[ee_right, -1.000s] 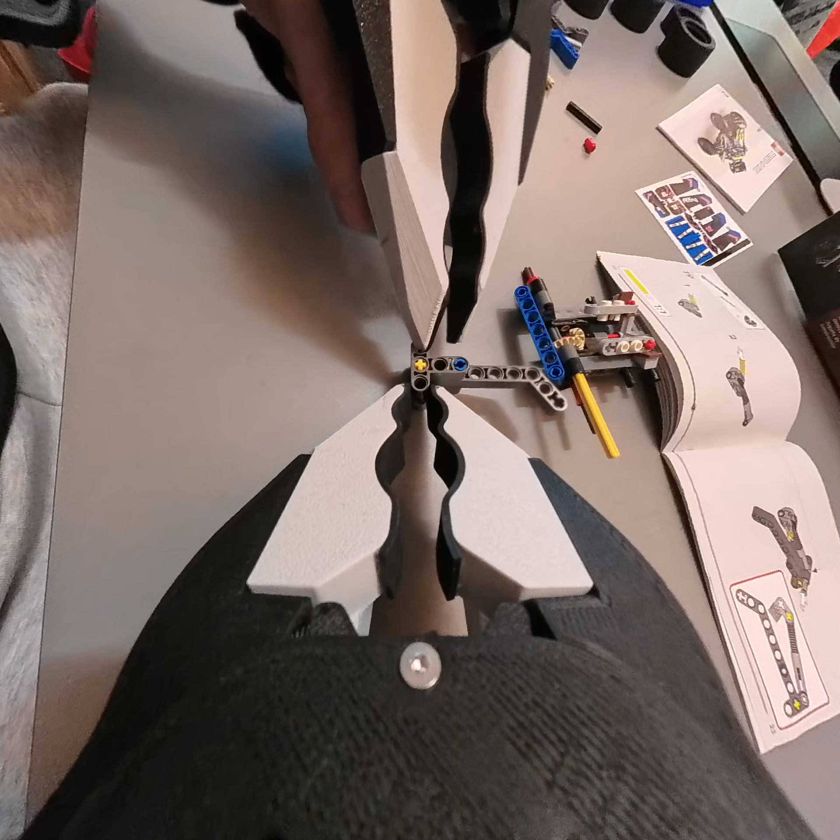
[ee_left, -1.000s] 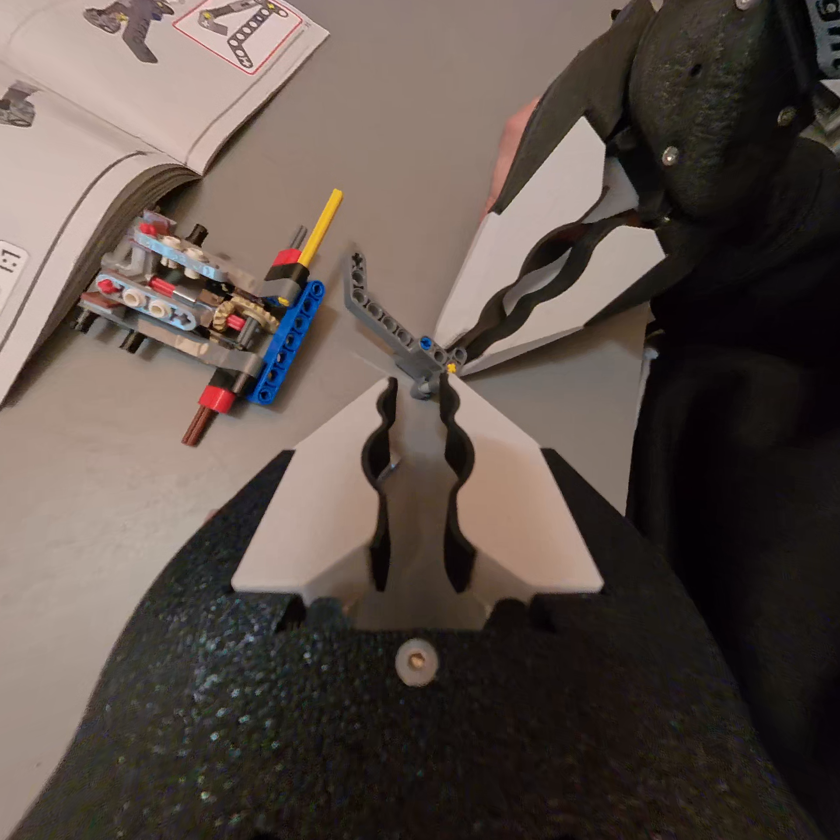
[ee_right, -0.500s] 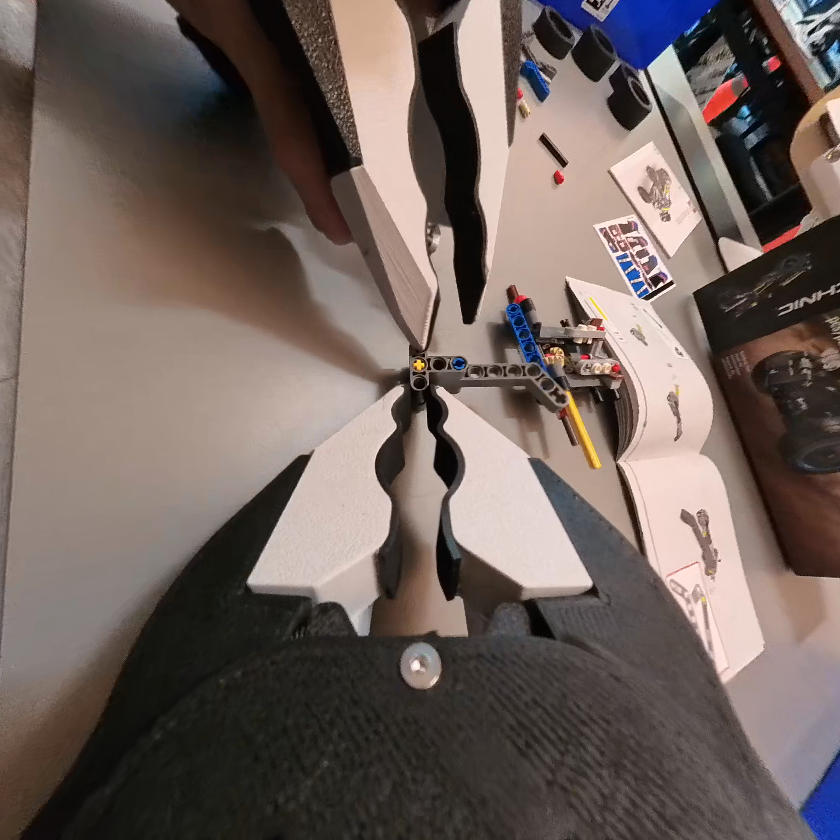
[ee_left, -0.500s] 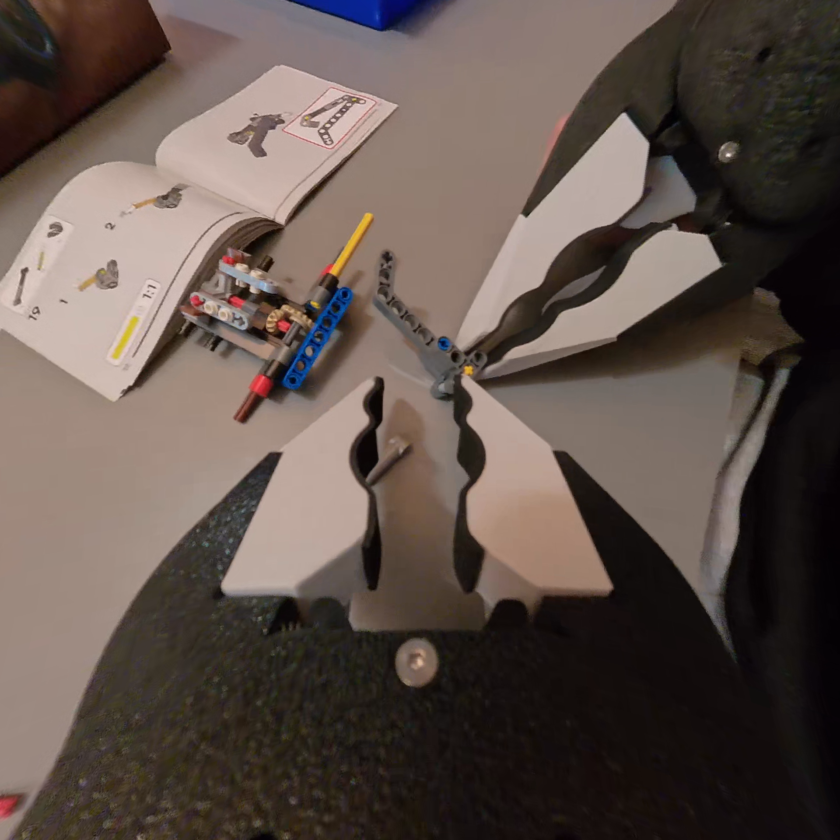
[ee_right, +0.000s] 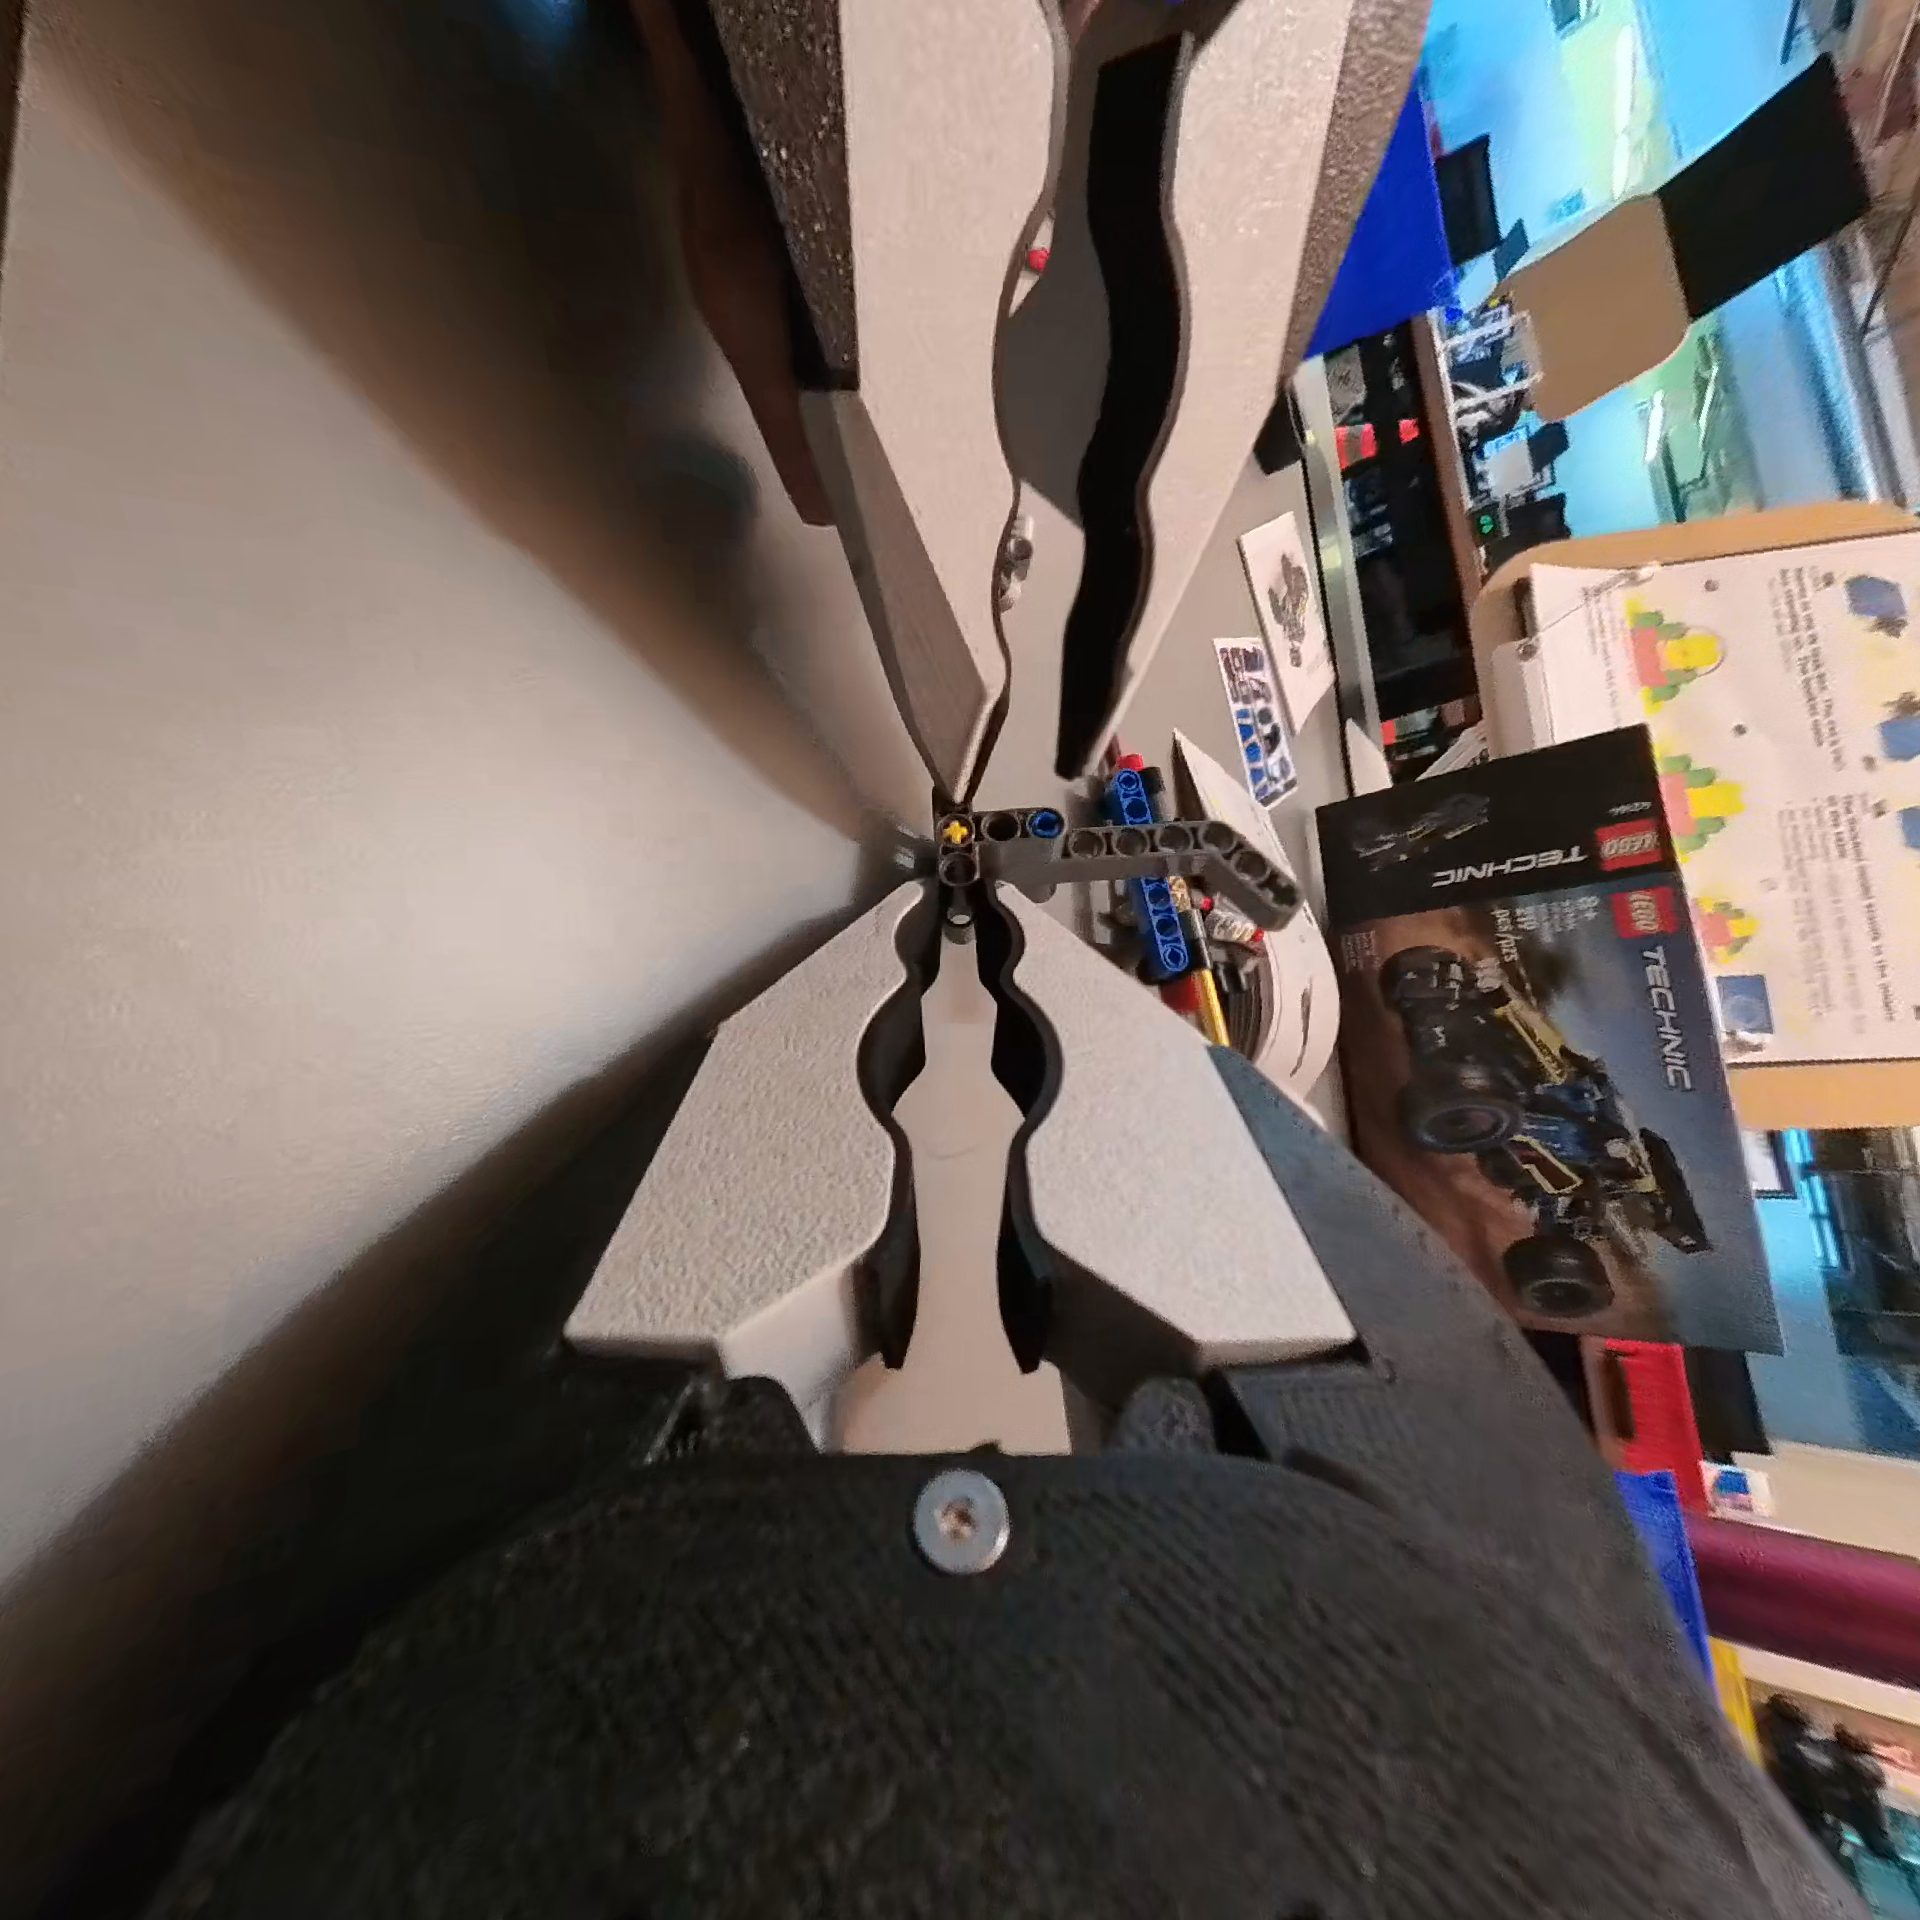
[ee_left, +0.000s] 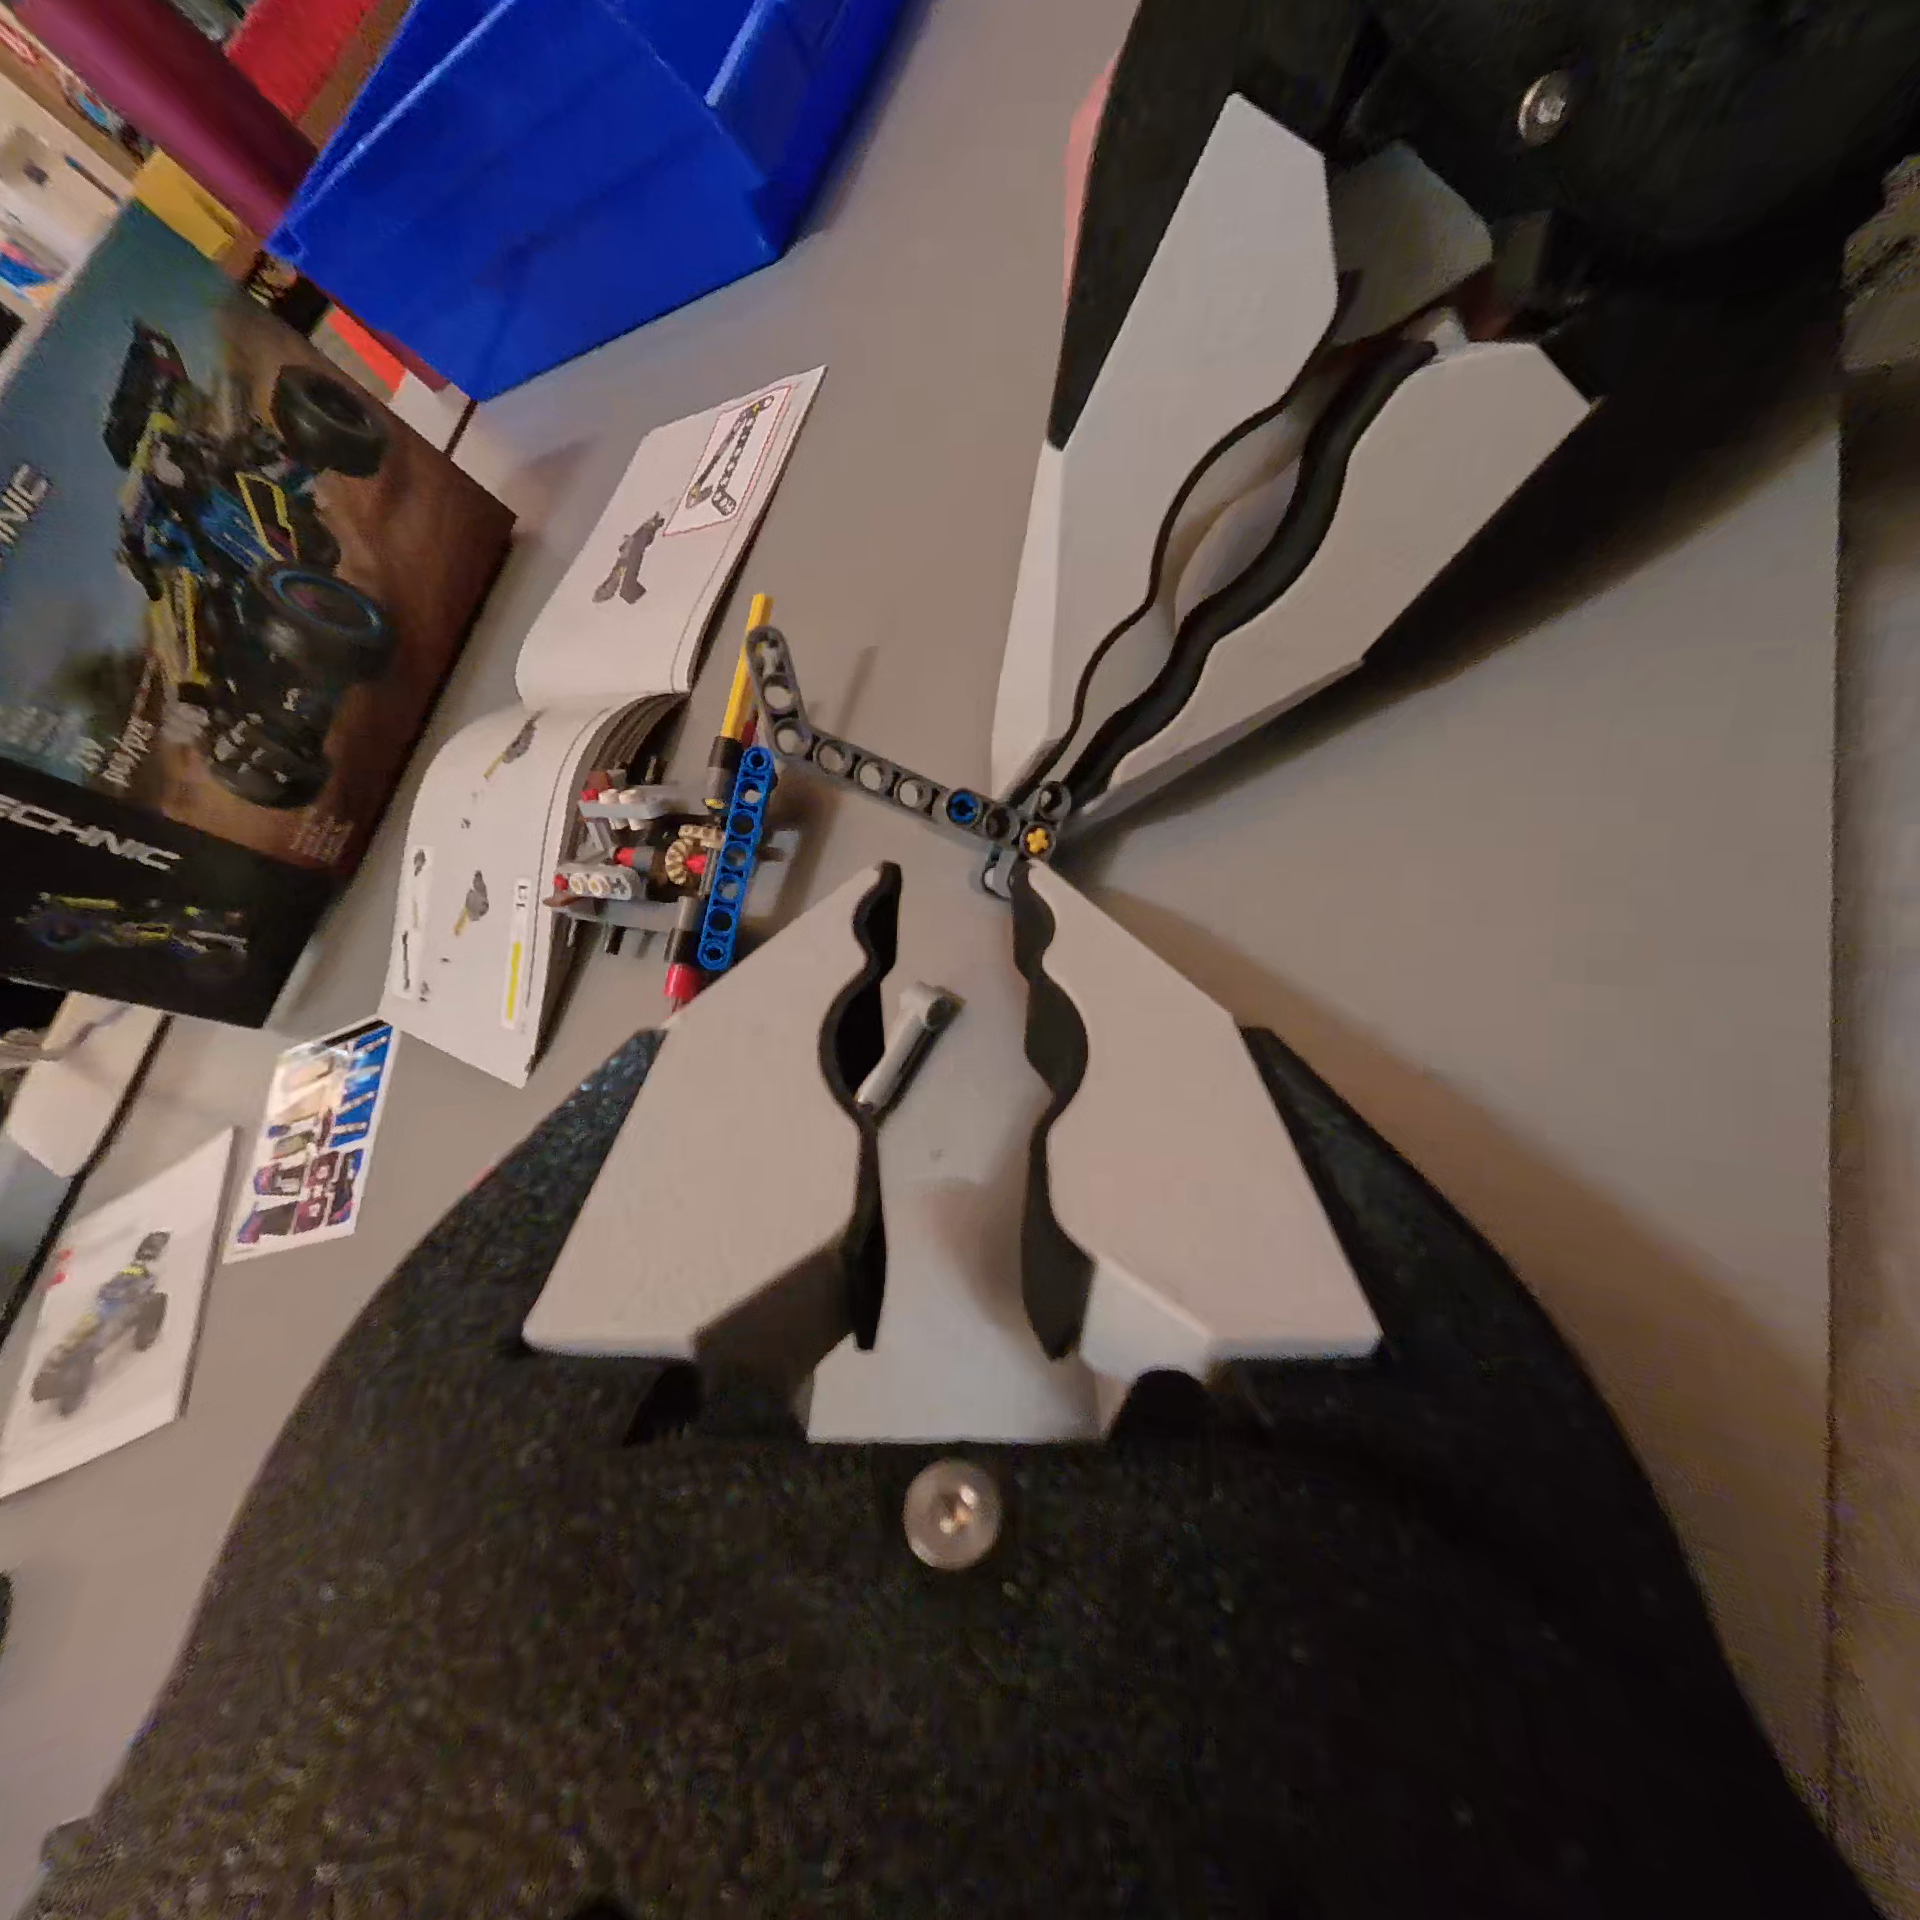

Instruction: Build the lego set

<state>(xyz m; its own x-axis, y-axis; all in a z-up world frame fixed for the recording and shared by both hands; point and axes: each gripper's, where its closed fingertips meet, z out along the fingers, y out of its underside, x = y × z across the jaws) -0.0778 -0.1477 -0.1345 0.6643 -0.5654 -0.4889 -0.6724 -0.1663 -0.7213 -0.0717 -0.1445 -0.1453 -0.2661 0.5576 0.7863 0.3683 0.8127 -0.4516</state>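
Right gripper [ee_right: 961, 902]: jaws clenched on the end of the bent grey beam [ee_right: 1143, 844], at the small block carrying a yellow cross-shaped peg and a blue pin. The beam sticks out sideways from the jaw tips, clear of the table.

Left gripper [ee_left: 951, 883]: jaws released, a clear gap between them. One fingertip [ee_left: 1023, 883] sits just beside the small grey connector hanging off the beam's held end; contact cannot be confirmed. A loose grey pin [ee_left: 906, 1044] lies on the grey table [ee_left: 1455, 987], seen through the gap.

Change over the last second: both grippers have risen and tilted, and the beam has gone up with the right one. The left jaws, then narrow around the connector, now stand wider, and the pin has come into sight below. Judgement: the left has let go or lost that pin, so it likely still needs fitting.

Further out: the partly built chassis [ee_left: 675, 862], with blue beam and yellow axle, rests against the open instruction booklet [ee_left: 582, 748]; the set's box [ee_left: 208, 582] stands beyond.
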